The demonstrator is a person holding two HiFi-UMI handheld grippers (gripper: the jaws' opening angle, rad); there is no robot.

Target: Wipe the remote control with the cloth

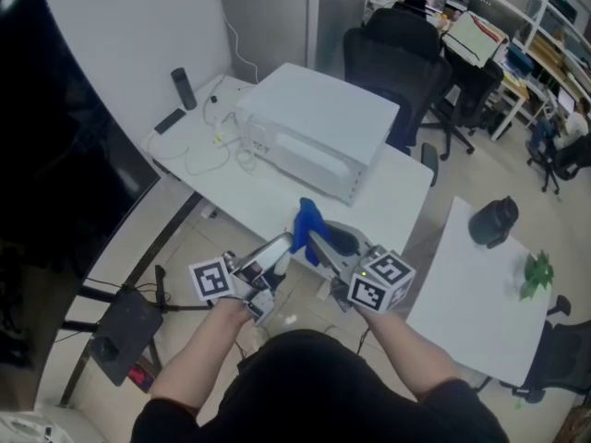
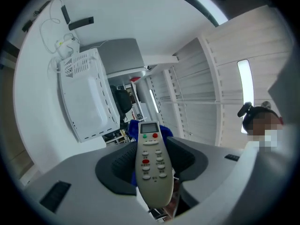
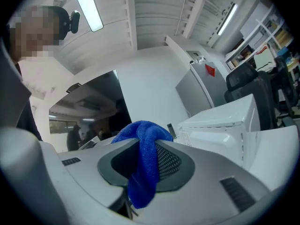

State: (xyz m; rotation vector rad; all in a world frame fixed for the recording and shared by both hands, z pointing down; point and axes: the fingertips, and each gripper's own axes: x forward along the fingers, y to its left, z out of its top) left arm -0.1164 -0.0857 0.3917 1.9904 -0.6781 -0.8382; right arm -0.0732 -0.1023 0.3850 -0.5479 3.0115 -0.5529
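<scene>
**Blue cloth (image 3: 145, 163) & grey remote (image 2: 151, 165), both held off the tabletop (image 1: 397, 201)**

Head view + both gripper views.

- **L gripper (image 1: 282, 245):** jaws closed on the remote, pads against its two long edges. Button face toward that gripper's camera. Small display w/ green & red keys at far end, rounded near end past the pads.
- **R gripper (image 1: 316, 240):** jaws pinched on the cloth. One fold bulging out beyond the tips, a tail hanging down betw. the pads.
- **Position:** both grippers in mid-air in front of the person's torso, just off the tabletop's near edge, over the floor. Tips angled toward each other, marker cubes outward. Cloth upright just beside the remote's far end, and seen behind that end in the L gripper view. Contact betw. the two: cannot tell.
- **On the tabletop, well beyond the grippers:** white boxy appliance (image 1: 314, 132). At the far-left corner, loose white cables (image 1: 217, 155), a dark upright cylinder (image 1: 184, 89) & a dark flat bar (image 1: 169, 120).
- **To the right:** second white tabletop (image 1: 462, 303) w/ a black object (image 1: 494, 220) & a green sprig (image 1: 537, 273).
- **Beyond the appliance:** dark office chair (image 1: 392, 58).
</scene>
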